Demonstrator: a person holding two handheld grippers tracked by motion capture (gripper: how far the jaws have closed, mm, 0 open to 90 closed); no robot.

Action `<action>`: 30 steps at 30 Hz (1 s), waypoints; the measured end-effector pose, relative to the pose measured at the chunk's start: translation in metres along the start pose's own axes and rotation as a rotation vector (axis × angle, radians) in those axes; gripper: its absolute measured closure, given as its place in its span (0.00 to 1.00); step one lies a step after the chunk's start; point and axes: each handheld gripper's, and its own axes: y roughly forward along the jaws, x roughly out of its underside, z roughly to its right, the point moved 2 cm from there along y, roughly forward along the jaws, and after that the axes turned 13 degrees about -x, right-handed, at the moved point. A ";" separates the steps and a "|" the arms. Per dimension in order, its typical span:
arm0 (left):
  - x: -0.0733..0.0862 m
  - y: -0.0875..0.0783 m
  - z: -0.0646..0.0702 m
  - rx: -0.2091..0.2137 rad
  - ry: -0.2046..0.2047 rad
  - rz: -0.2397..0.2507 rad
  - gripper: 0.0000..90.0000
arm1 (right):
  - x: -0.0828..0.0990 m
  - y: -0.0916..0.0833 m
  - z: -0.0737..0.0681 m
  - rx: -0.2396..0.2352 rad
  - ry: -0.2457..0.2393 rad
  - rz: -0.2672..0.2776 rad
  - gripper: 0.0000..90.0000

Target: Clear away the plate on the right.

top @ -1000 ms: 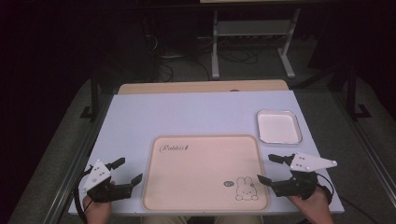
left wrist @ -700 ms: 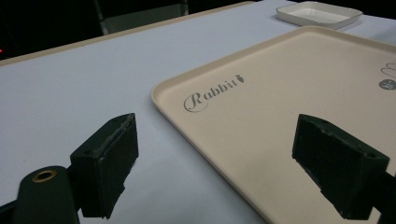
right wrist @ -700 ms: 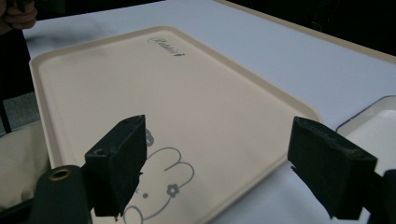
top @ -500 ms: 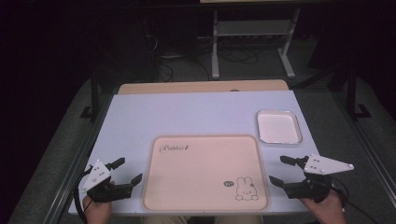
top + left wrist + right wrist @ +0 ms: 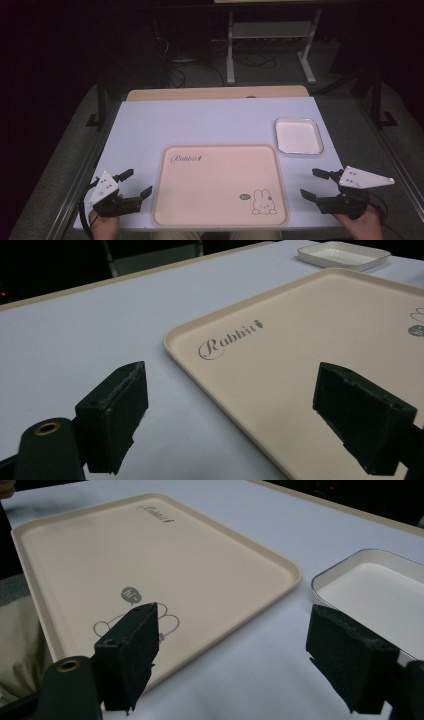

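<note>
Rightward and back from the beige tray (image 5: 220, 185) the right gripper (image 5: 316, 184) has drifted, jaws wide, empty; the white dish (image 5: 299, 136) sits just ahead. Left gripper (image 5: 134, 183) gapes beside the tray's left edge, its hand cut off below.

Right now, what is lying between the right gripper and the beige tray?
Nothing: in the high view only bare white table separates the open right gripper from the beige tray. The small white dish sits farther back, off that stretch.
</note>
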 end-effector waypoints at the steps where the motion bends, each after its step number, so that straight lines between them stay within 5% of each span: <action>1: 0.000 0.000 0.000 0.000 0.000 0.000 0.15 | 0.000 0.000 0.000 0.000 0.000 0.000 0.23; 15: 0.001 0.001 0.000 -0.008 0.003 -0.006 0.16 | 0.012 -0.026 0.012 0.046 0.031 0.001 0.23; 30: 0.001 0.001 -0.001 -0.010 -0.002 -0.005 0.16 | 0.021 -0.053 0.042 0.106 0.083 -0.021 0.23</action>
